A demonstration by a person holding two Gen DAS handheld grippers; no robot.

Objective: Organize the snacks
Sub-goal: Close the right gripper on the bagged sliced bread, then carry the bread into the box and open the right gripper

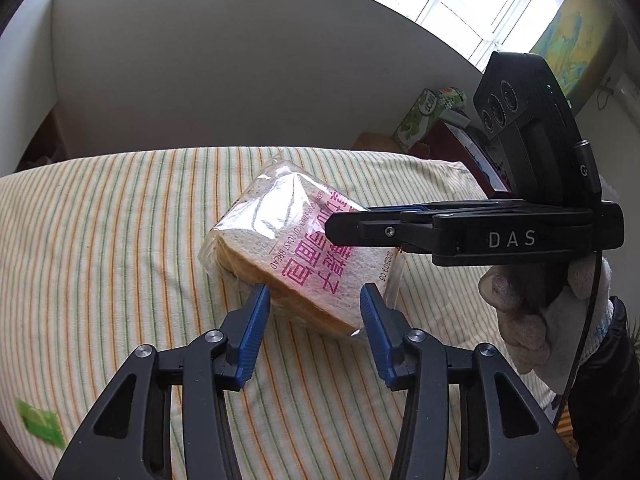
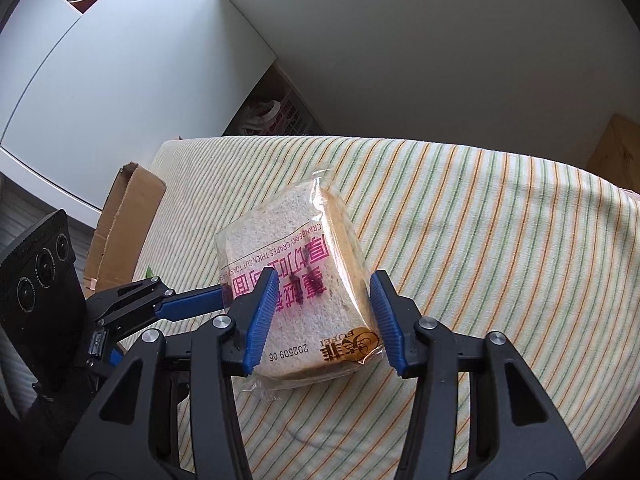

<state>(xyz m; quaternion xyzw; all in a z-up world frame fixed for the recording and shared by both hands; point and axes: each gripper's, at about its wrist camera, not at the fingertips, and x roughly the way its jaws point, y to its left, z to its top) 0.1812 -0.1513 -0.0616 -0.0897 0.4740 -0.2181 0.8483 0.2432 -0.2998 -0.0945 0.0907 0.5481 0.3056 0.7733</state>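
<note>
A clear bag of sliced toast bread [image 1: 296,236] with pink lettering lies on the striped cloth [image 1: 120,240]; it also shows in the right wrist view [image 2: 296,264]. My left gripper [image 1: 316,300] is open, its blue pads either side of the bag's near corner, not touching it. My right gripper [image 2: 324,292] is open, its pads flanking the bag's near end. The right gripper also shows in the left wrist view [image 1: 340,224], reaching over the bag from the right. The left gripper shows at the left of the right wrist view [image 2: 188,304].
A cardboard box [image 2: 124,224] stands at the cloth's left edge. A green packet [image 1: 40,424] lies on the cloth at lower left. A green tissue box [image 1: 420,120] sits beyond the far right corner. A white wall runs behind.
</note>
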